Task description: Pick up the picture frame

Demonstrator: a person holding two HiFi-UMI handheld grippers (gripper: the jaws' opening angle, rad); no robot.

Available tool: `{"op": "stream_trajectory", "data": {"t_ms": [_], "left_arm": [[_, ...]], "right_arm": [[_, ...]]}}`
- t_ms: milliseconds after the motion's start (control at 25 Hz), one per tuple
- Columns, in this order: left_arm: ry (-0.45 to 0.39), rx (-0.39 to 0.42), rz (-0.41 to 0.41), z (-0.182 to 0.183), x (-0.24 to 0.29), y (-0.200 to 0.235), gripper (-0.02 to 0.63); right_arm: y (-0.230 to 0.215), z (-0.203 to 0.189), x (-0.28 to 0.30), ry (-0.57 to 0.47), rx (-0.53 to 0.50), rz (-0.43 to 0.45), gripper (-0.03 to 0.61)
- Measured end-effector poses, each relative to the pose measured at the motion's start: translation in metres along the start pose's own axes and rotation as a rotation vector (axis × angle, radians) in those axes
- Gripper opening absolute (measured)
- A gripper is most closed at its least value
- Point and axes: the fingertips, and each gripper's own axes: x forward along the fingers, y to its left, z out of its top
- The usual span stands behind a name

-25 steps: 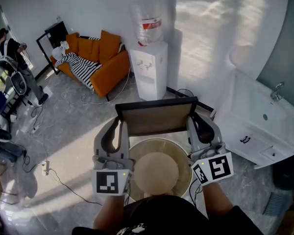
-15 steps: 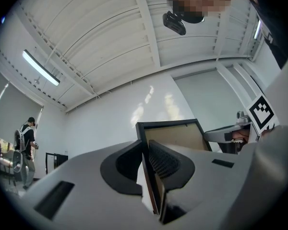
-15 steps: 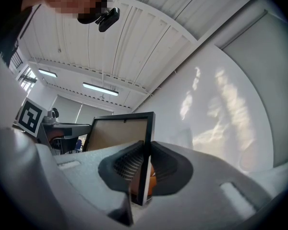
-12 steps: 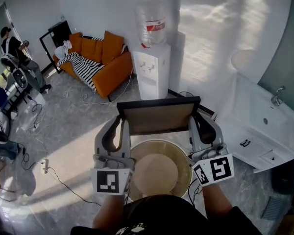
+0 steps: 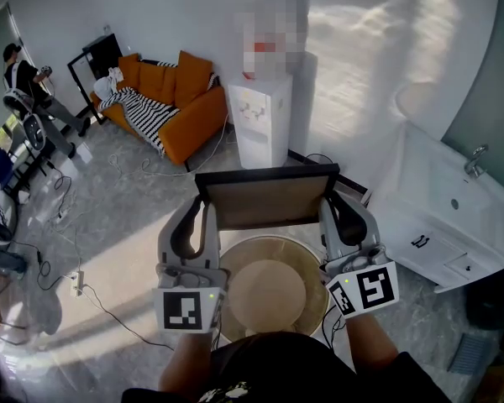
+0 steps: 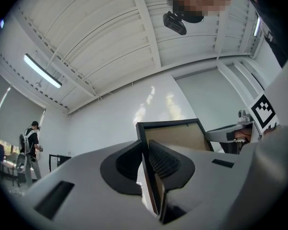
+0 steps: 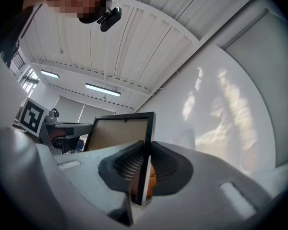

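A black picture frame (image 5: 269,198) with a brown back panel hangs in the air in front of me, its back toward the head view. My left gripper (image 5: 208,212) is shut on its left edge and my right gripper (image 5: 329,208) on its right edge. In the left gripper view the frame (image 6: 175,135) stands up between the ribbed pads (image 6: 162,161), which press on its edge. Its right edge shows in the right gripper view, where the frame (image 7: 120,133) is clamped between the pads (image 7: 130,166). The frame's front face is hidden.
Below the frame stands a round pale table (image 5: 273,288). A white water dispenser (image 5: 260,124) is against the wall, an orange sofa (image 5: 164,99) to its left, a white washbasin cabinet (image 5: 454,217) at right. A person (image 5: 21,78) stands far left among cables on the floor.
The picture frame and both grippers stay where they were. The person at far left has shifted a little.
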Motion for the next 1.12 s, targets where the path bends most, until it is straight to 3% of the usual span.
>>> {"op": "stream_trajectory", "data": {"t_ms": [520, 800, 1120], "left_arm": [[0.003, 0.006, -0.014, 0.010, -0.004, -0.002, 0.057], [0.072, -0.061, -0.012, -0.001, 0.002, -0.012, 0.057], [0.114, -0.057, -0.035, -0.021, 0.006, -0.008, 0.057]], "right_arm": [[0.000, 0.008, -0.006, 0.015, -0.003, -0.016, 0.043], [-0.008, -0.001, -0.006, 0.036, 0.000, -0.016, 0.043], [-0.006, -0.023, 0.001, 0.109, 0.035, -0.018, 0.043]]}}
